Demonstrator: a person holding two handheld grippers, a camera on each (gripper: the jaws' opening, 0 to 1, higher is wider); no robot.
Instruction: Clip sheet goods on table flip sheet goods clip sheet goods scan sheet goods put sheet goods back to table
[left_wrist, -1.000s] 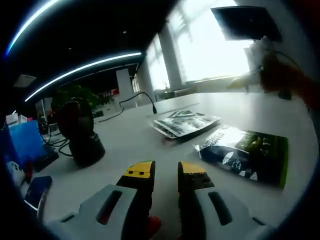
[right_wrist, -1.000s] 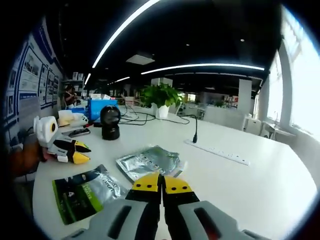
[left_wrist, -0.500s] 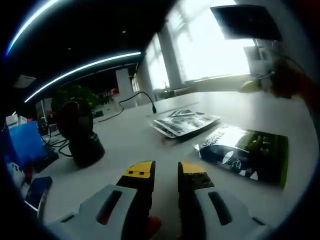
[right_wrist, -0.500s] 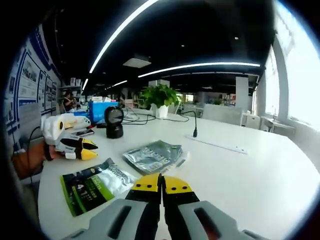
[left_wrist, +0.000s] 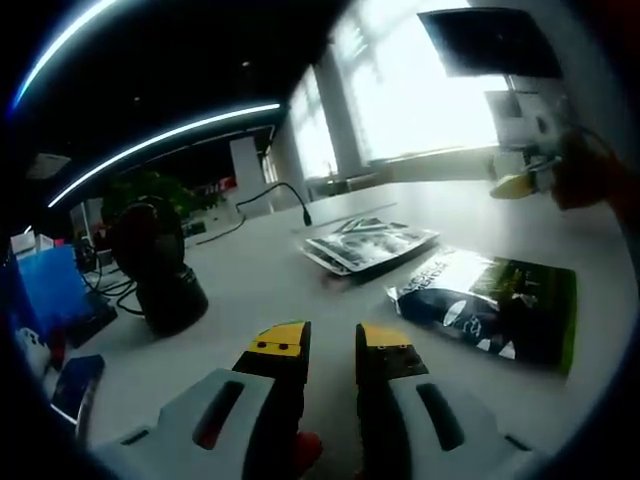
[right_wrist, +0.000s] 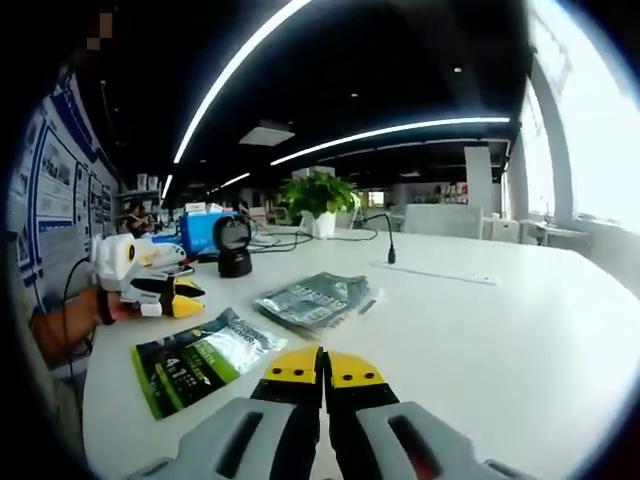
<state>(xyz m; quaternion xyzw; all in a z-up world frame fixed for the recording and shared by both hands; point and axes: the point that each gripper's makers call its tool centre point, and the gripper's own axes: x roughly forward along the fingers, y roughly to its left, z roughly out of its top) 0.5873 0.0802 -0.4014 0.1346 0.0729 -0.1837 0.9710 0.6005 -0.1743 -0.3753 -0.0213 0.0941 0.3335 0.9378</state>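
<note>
Pouches lie flat on the tabletop (right_wrist: 520, 330) — the green pouch (left_wrist: 495, 310) sits just ahead-right of your left gripper (left_wrist: 333, 345), slightly parted and empty; your right gripper (right_wrist: 322, 367), closed and empty, is farther off.

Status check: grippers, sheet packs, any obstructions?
Left gripper open, empty. Right gripper shut, empty. Green pack and silver pack flat on table, unclipped. Path clear.
</note>
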